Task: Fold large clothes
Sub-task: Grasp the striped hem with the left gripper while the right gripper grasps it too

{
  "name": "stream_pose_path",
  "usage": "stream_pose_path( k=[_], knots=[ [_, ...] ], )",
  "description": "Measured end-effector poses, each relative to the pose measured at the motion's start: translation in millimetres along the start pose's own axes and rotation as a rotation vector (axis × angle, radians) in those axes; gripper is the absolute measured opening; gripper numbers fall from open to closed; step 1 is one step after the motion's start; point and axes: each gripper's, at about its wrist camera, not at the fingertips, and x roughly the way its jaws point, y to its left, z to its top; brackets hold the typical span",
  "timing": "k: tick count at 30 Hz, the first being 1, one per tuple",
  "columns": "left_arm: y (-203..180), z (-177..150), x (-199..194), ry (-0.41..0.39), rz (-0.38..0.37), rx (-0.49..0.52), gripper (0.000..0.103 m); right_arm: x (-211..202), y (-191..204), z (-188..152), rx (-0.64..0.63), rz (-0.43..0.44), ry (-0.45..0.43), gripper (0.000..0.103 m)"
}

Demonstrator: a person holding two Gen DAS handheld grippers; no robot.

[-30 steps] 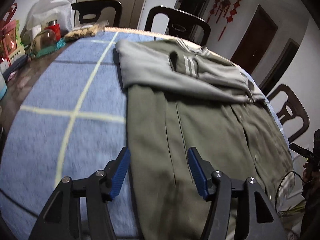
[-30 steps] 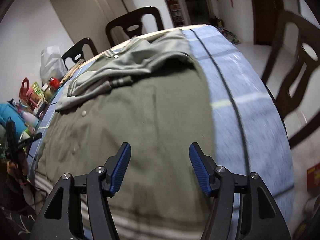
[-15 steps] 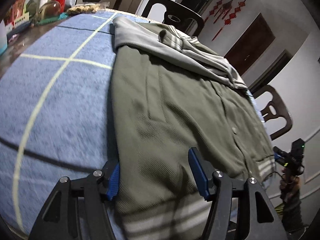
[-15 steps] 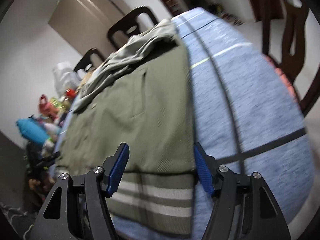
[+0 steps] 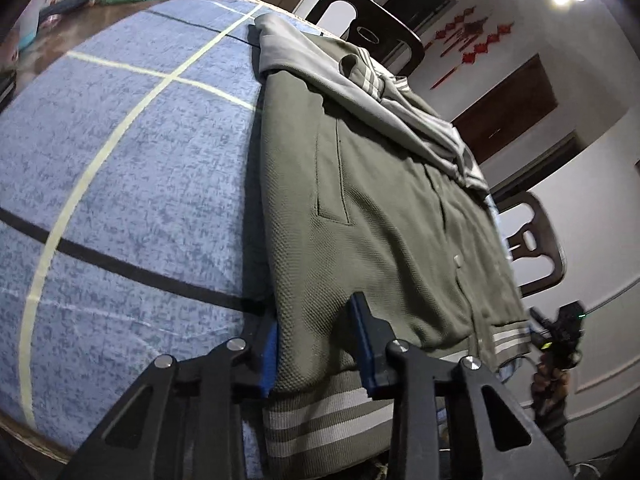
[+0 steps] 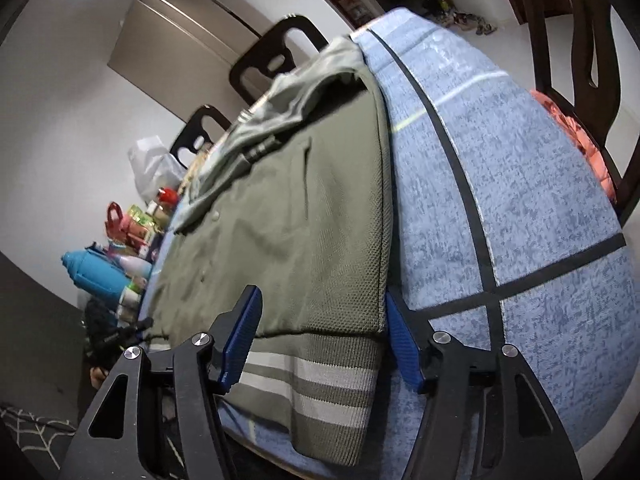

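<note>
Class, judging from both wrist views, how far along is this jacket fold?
Done: both grey sleeves lie folded across the green jacket. In hand: the left hand-held gripper and right hand-held gripper straddle the striped hem corners, not visibly clamped. Left: folding the hem toward the collar.

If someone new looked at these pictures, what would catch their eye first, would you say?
Most striking is the olive green jacket spread across the blue tablecloth, its grey sleeves folded over the far end. Each gripper straddles a corner of the striped hem at the near table edge: the left gripper narrowed around it, the right gripper wider open.
</note>
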Motion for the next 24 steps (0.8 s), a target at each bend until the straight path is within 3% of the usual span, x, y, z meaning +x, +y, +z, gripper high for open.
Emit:
stream_pose_path(
  k=[5,10,13,14,18,20,24],
  knots=[
    [3.9,-4.7,-2.5,0.017,-0.028,0.008,0.033,-11.0,-3.7,-2.0,0.004,-0.025,0.030,0.057],
    [6.5,-9.7,-7.1,0.039,-0.060,0.004,0.033,-5.0,7.5,-17.6,-0.039,0.063,0.123,0.060],
    [6.4,-9.0,-10.0,0.032,-0.117,0.014,0.036,-2.8,8.0,-25.1,-0.037,0.108,0.112,0.059],
    [6.8,-8.1,-8.9,0.031,-0.137,0.012,0.042,-1.6,5.3,-24.8,-0.021,0.118,0.095,0.055],
    [9.9,-3.9,0.1,0.028,-0.167,-0.022,0.044,9.7,-5.4,-23.6,0.059,0.127,0.064,0.016],
    [11.1,-6.7,-0.3,0.024,-0.157,-0.027,0.044,12.6,-0.6,-27.5,0.037,0.103,0.071,0.009],
    [12.0,-14.4,-7.1,0.047,-0.138,0.012,0.044,7.8,1.0,-28.0,0.037,0.115,0.055,0.008]
  ],
)
